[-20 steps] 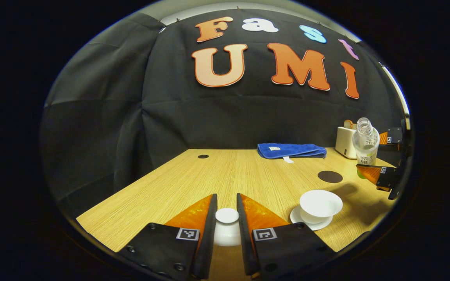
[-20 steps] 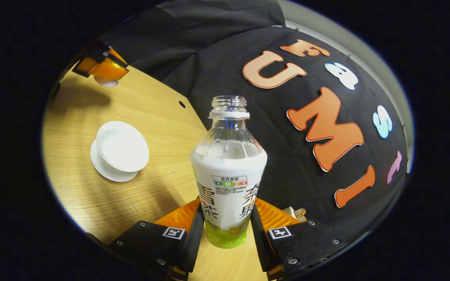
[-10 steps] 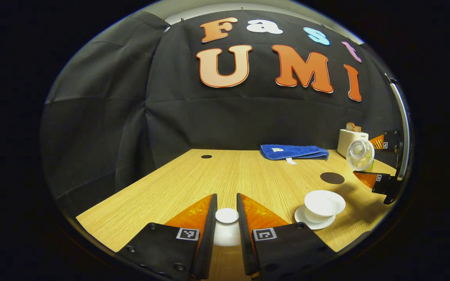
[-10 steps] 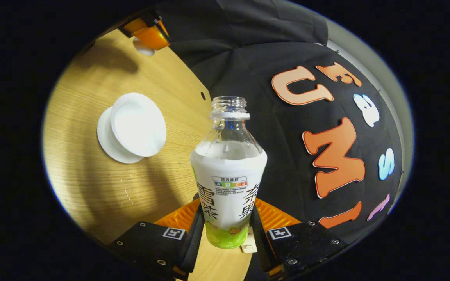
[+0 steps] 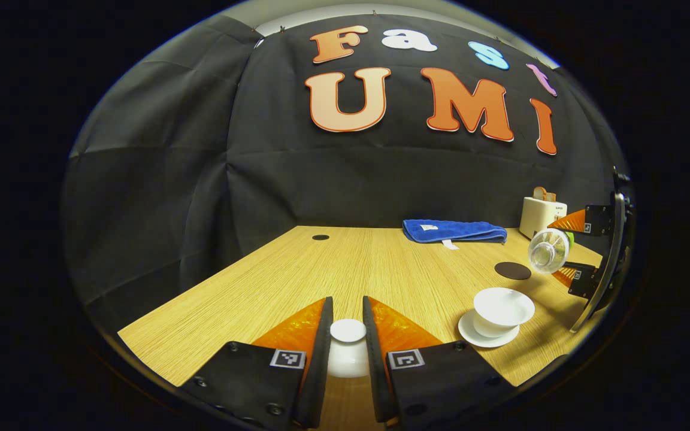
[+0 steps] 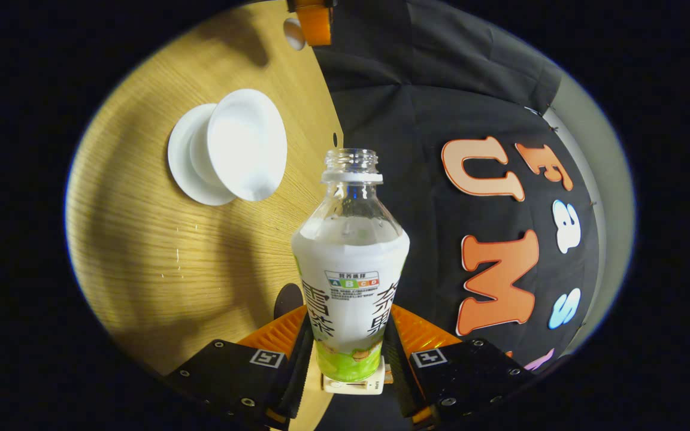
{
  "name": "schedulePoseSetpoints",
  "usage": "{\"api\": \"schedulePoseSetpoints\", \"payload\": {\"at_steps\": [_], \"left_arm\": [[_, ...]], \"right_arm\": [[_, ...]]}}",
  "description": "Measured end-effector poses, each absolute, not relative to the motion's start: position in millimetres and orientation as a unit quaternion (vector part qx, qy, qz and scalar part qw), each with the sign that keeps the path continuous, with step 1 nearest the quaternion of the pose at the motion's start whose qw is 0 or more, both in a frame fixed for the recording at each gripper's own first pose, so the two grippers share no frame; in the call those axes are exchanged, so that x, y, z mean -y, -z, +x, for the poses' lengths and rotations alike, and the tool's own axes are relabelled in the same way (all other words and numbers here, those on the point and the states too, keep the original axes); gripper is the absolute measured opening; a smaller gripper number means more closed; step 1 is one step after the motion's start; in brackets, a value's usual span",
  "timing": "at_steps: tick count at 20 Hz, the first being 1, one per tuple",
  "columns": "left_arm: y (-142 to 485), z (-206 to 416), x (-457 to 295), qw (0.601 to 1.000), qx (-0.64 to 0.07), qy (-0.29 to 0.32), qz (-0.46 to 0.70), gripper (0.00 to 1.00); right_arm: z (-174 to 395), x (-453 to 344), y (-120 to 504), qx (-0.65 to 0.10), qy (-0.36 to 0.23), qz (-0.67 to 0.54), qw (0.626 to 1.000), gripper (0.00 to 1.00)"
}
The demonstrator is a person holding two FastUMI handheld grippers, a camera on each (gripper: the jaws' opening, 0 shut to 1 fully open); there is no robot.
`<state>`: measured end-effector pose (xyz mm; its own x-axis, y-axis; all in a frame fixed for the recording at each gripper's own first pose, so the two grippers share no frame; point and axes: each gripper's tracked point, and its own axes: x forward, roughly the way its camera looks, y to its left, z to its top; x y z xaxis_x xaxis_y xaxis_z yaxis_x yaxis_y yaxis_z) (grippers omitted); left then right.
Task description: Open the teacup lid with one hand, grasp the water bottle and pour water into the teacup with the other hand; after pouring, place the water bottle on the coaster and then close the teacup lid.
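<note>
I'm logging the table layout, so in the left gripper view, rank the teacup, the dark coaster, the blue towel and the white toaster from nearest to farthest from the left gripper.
From the left gripper, which holds the lid:
1. Teacup, on its saucer, near right.
2. Dark coaster, behind the cup.
3. Blue towel, folded near the back edge.
4. White toaster, far right corner; close to the towel's depth, so this last order is tentative.

The wooden tabletop [image 5: 333,269] lies bare leftward; a folded blue towel [image 5: 454,230] and white box [image 5: 541,216] line its far edge.
</note>
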<state>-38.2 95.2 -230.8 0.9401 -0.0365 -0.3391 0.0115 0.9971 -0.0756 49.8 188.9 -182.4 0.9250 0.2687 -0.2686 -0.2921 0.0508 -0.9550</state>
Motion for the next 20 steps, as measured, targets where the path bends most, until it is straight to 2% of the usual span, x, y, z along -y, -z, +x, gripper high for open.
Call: {"api": "schedulePoseSetpoints", "payload": {"at_steps": [7, 8, 9, 20], "left_arm": [[234, -38, -102, 0.984, -0.175, 0.007, -0.035, 0.36], [234, -39, -102, 0.984, -0.175, 0.007, -0.036, 0.36], [235, -39, -102, 0.984, -0.176, 0.006, -0.037, 0.36], [235, -41, -107, 0.984, -0.178, 0.005, -0.031, 0.36]], "right_arm": [[56, -194, 172, 0.039, -0.175, -0.706, 0.685, 0.63], [57, -195, 172, 0.045, -0.175, -0.709, 0.682, 0.60], [60, -194, 173, 0.045, -0.177, -0.711, 0.679, 0.63], [71, -199, 149, 0.093, -0.154, -0.741, 0.647, 0.62]]}}
